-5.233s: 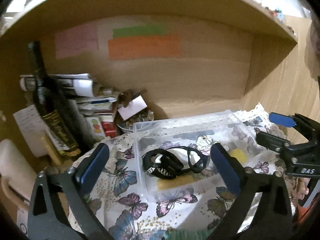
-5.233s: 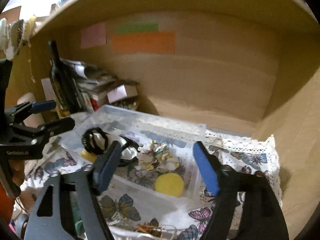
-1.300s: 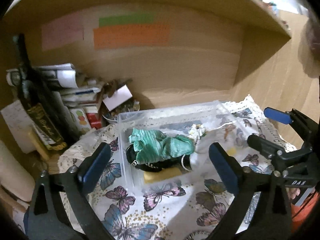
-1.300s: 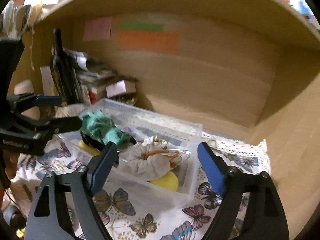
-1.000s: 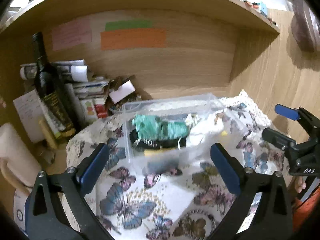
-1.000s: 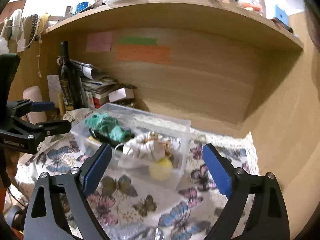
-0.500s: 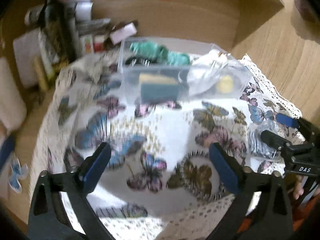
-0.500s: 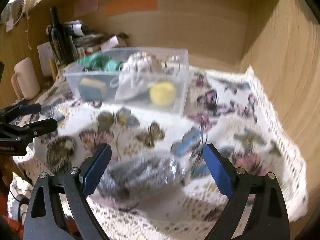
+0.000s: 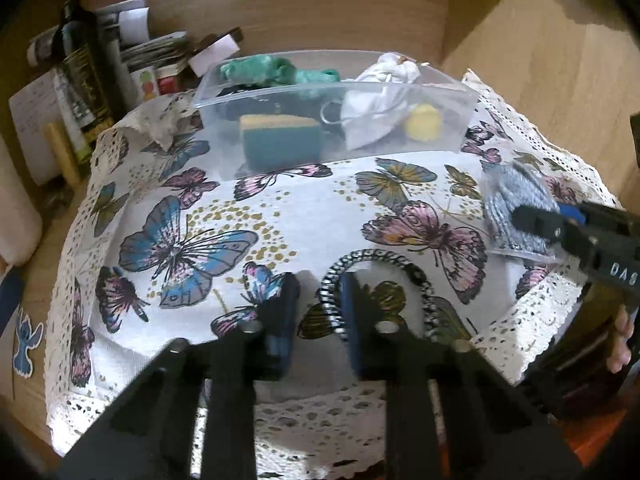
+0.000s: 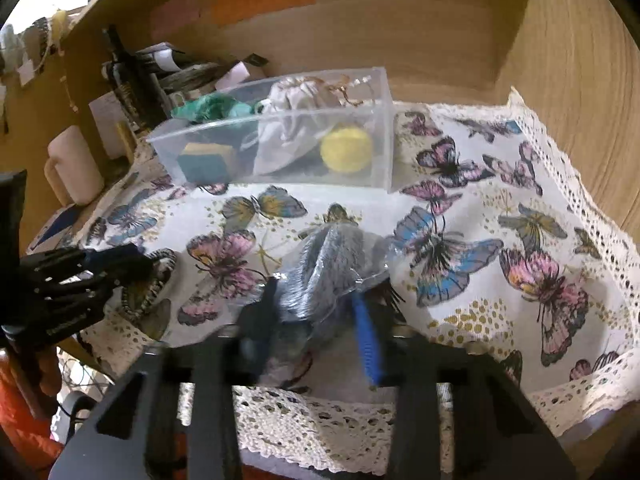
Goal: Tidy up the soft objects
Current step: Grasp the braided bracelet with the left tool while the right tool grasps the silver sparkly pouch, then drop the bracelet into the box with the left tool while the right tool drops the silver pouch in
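Observation:
A clear plastic bin (image 9: 452, 120) (image 10: 382, 148) at the back of the butterfly cloth holds a green cloth (image 9: 260, 70), a white drawstring pouch (image 9: 380, 80), a sponge (image 9: 280, 140) and a yellow ball (image 10: 346, 148). My left gripper (image 9: 318, 310) is closing on the left side of a black-and-white coiled band (image 9: 408, 264) lying near the front edge. My right gripper (image 10: 316, 308) is closed on a grey knit item in a clear bag (image 10: 332, 264), which also shows in the left wrist view (image 9: 516, 200).
A dark bottle (image 9: 80, 40), stacked papers and boxes (image 9: 160, 56) crowd the back left corner. A cream mug (image 10: 72, 164) stands at the left. Wooden walls (image 10: 560, 60) close the back and right. The lace cloth edge (image 9: 320, 420) hangs over the front.
Both grippers pulled back from the bin and dropped to the front of the cloth. Their jaws narrowed, the left around the coiled band, the right onto the bagged grey knit.

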